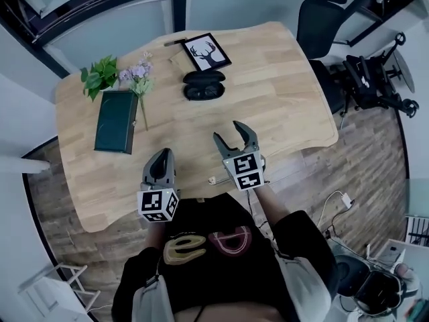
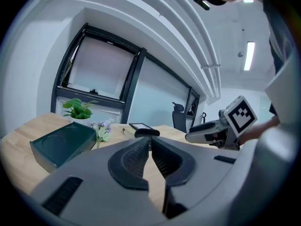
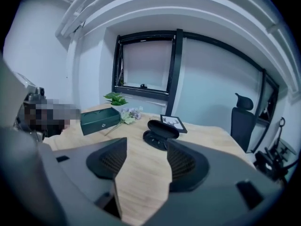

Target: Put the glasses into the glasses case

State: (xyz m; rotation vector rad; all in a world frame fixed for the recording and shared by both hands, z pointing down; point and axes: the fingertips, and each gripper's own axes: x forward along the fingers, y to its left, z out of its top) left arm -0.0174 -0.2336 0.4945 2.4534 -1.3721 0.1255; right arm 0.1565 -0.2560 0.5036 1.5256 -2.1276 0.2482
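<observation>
The black glasses case (image 1: 204, 84) lies open on the wooden table (image 1: 281, 106), in front of a deer picture. Dark shapes sit in its lower half; I cannot tell whether they are the glasses. In the right gripper view the case (image 3: 161, 133) has its lid raised, ahead of my right gripper (image 3: 146, 147). My right gripper (image 1: 234, 136) hovers over the table's near edge, jaws open and empty, well short of the case. My left gripper (image 1: 161, 165) is beside it to the left, shut on nothing. Its tips (image 2: 149, 141) meet, with the case (image 2: 146, 133) far beyond.
A dark green box (image 1: 116, 121) lies at the left, with lilac flowers (image 1: 139, 78) and a leafy plant (image 1: 99, 76) behind it. The framed deer picture (image 1: 206, 52) stands at the far edge. An office chair (image 1: 322, 19) stands beyond the table's right end.
</observation>
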